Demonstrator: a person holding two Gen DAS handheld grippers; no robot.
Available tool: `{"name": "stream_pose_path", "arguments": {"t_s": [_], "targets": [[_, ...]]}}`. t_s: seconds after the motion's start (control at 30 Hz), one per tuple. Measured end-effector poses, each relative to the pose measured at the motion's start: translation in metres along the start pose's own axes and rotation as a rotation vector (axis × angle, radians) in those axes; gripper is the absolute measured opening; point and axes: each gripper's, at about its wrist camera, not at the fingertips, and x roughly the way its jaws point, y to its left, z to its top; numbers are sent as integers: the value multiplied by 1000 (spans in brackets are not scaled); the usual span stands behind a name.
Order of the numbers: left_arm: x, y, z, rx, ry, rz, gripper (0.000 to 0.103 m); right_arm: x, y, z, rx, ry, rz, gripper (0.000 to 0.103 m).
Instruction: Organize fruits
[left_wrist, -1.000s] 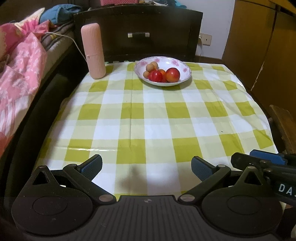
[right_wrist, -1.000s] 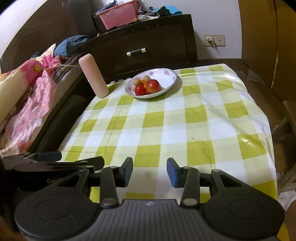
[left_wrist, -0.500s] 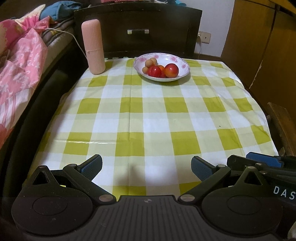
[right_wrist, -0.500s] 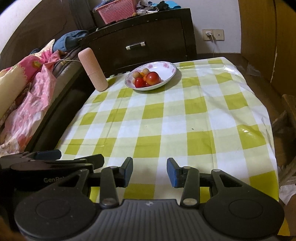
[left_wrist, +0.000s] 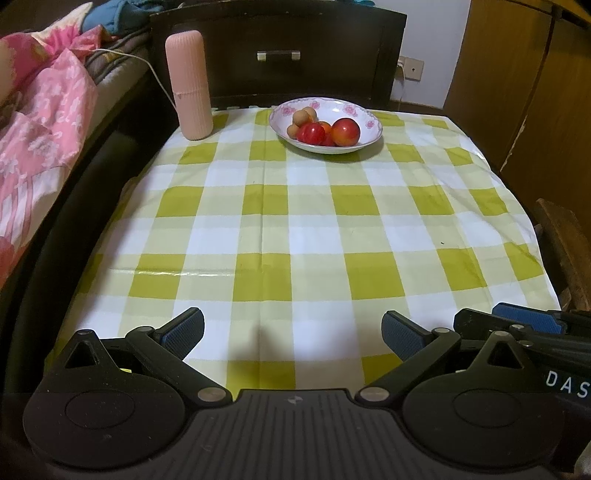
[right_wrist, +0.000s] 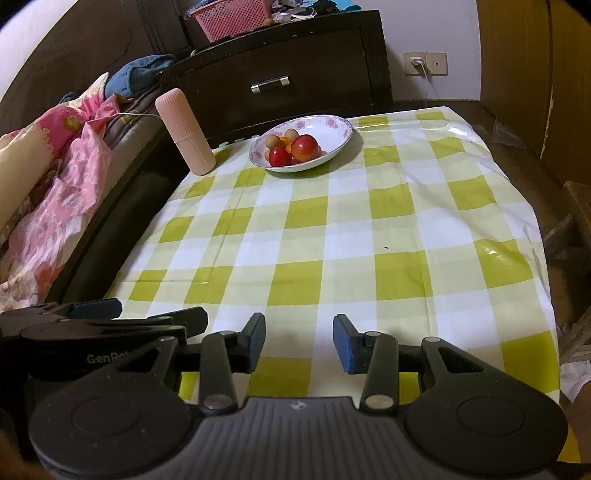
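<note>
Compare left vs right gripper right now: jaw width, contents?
Left gripper has its jaws spread wide; right gripper has a clearly narrower gap. In its own view the left's fingers angle outward, while the right's stand nearly parallel. Shared: both are empty, hang over the near edge of the checked cloth, and sit far from the fruit bowl.

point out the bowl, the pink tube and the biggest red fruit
bowl (left_wrist: 373, 127): left wrist view, bare right rim
pink tube (left_wrist: 189, 85): left wrist view, middle of its ribbed side
biggest red fruit (right_wrist: 305, 147): right wrist view, its front face
</note>
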Motion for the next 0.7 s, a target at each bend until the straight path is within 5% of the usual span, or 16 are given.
{"name": "stream_pose_path", "arguments": {"t_s": [0.7], "targets": [[4,1,-6,-18,40,5,103,4,2,-5,-3,27,-9,46]]}}
